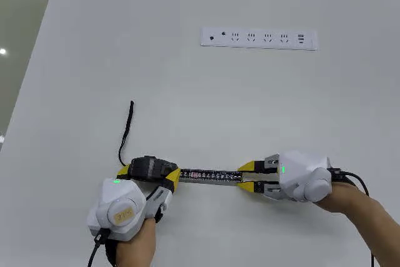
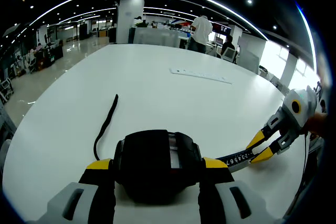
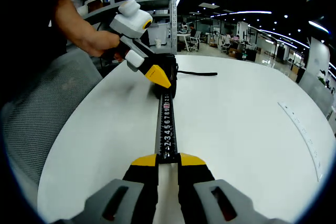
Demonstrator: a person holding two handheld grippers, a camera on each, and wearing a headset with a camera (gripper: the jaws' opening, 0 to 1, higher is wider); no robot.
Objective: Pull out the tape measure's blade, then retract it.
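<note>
**Part-Drawn and Held Taut at the Counter**

Clamps the left gripper (image 1: 148, 174) across the tape measure's black case (image 1: 152, 166), which rests low on the white counter (image 1: 187, 92). Pinches the free end of the blade (image 1: 209, 176) in the right gripper (image 1: 245, 177), jaws closed flat on the tip. Shows a short run of numbered blade stretched straight between the two, close over the surface. Trails the case's black strap (image 1: 127, 132) away across the counter, well apart from a white power strip (image 1: 259, 37) at the far side.

Reads as the pull-out step, barely begun to judge by how little blade is out. Could equally be the tail of the return; cannot be settled from a single moment. If pulling, calls next for a steady draw of the right gripper away from the case, in line with the blade. Needs the left kept clamped so the case does not slide along. After that, calls for easing the tip back toward the case rather than letting go, to avoid a snap-back.
</note>
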